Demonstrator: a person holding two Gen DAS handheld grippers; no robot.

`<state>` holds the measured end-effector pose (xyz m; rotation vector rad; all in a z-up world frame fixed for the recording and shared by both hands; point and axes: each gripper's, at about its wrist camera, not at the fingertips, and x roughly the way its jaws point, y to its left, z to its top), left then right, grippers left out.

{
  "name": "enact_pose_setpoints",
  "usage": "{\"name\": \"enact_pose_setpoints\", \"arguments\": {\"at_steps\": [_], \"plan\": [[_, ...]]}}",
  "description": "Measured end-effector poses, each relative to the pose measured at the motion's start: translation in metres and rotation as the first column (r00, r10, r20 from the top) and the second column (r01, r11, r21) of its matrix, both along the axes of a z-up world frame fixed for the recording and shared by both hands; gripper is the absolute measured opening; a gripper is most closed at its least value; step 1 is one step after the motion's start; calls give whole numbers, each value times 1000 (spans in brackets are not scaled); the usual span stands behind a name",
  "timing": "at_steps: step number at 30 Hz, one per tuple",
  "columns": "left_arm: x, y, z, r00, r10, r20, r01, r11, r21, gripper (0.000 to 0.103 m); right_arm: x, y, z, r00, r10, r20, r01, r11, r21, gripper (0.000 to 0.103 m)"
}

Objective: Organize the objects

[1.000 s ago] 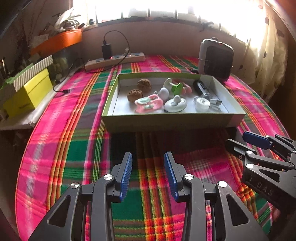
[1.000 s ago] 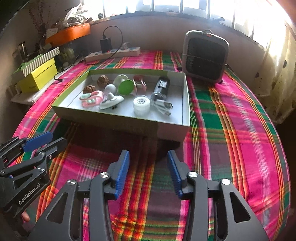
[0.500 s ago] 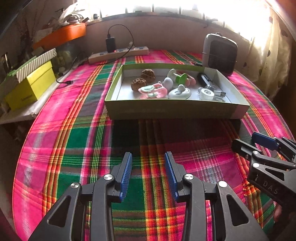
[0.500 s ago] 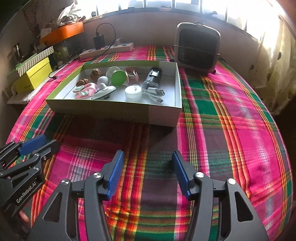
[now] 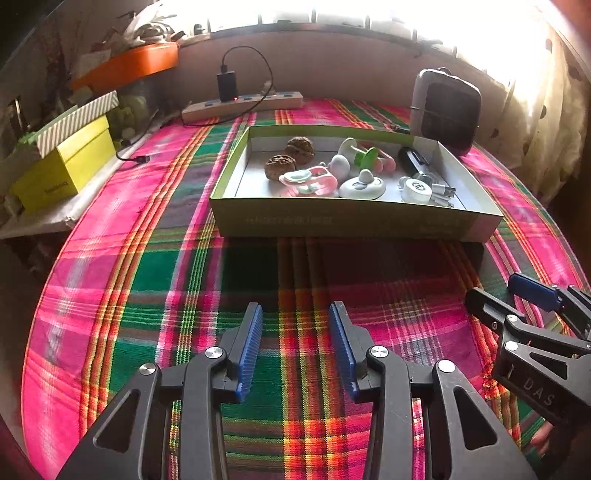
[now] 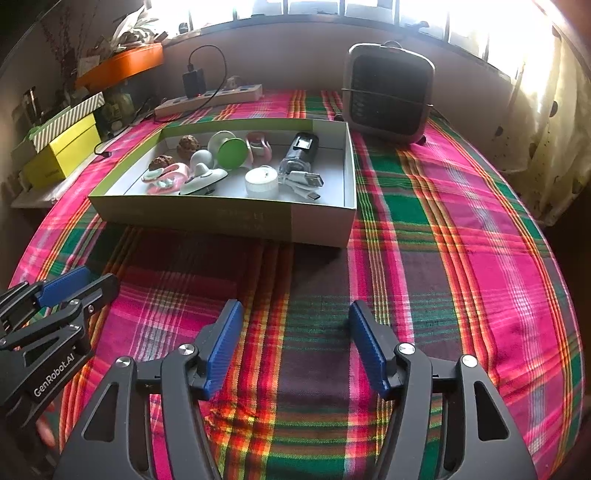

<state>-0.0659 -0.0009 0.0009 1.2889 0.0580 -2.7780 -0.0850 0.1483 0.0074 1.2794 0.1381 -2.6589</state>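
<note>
One box [image 6: 229, 218] holds two walnuts [image 6: 188, 142], one white tape roll [image 6: 261, 181] and one cable [image 6: 303, 182].

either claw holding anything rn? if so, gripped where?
Nothing held. The left claw and right claw have just been opening, with only the plaid cloth showing between their pads. All items sit in the tray.

A table draped in a pink, green and orange plaid cloth [image 6: 461, 236] fills the foreground. Behind its far edge runs a low plain wall [image 6: 295, 55] beneath a row of bright, overexposed windows [image 5: 332, 14]. A cream dotted curtain [image 6: 546, 122] hangs at the right. At the left, an orange shelf [image 5: 133, 66] carries clutter. Daylight enters from behind.
</note>
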Motion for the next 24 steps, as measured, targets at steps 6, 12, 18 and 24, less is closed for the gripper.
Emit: {"name": "enact_pose_setpoints", "arguments": {"at_steps": [6, 12, 18, 24], "plan": [[0, 0, 0, 1000, 0, 0, 0, 1000, 4, 36, 1, 0, 0, 1000, 0, 0, 0, 1000, -1, 61], [0, 0, 0, 1000, 0, 0, 0, 1000, 4, 36, 0, 0, 0, 1000, 0, 0, 0, 1000, -1, 61], [0, 0, 0, 1000, 0, 0, 0, 1000, 4, 36, 0, 0, 0, 1000, 0, 0, 0, 1000, 0, 61], [-1, 0, 0, 1000, 0, 0, 0, 1000, 4, 36, 1, 0, 0, 1000, 0, 0, 0, 1000, 0, 61]]}}
